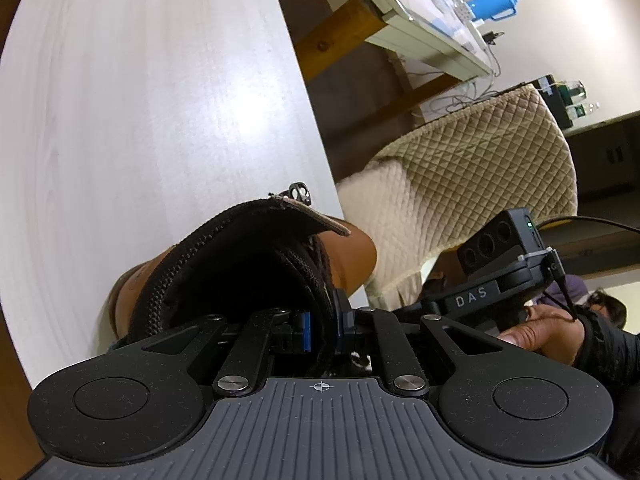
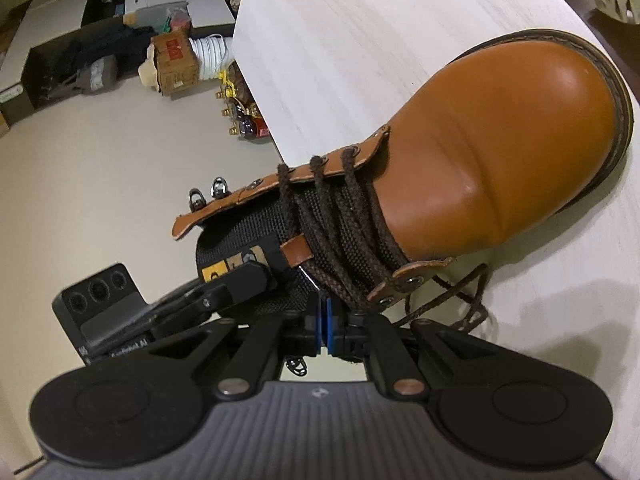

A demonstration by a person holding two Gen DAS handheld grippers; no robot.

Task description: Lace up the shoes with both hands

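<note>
Right up close in the left wrist view, the left gripper (image 1: 320, 330) is clamped on the boot's (image 1: 352, 256) black padded collar (image 1: 224, 256), blue pads either side of the fabric, so that one's definitely grasping the boot. In the right wrist view the right gripper (image 2: 323, 326) has its blue pads pressed together, clenched; there's a brown lace (image 2: 340, 280) running right down to the pad tips, but I honestly can't tell if it's pinched between them. The tan boot sits on the white table (image 2: 360, 40) close to its near edge, toe pointing toward the far side, heel end hanging near the edge by the grippers. The lower eyelets are laced in crisscrosses, the two metal hooks (image 2: 208, 192) up top are bare, and loose lace ends (image 2: 460, 296) lie on the table beside the boot. A hand (image 1: 536, 330) holds the right gripper.
</note>
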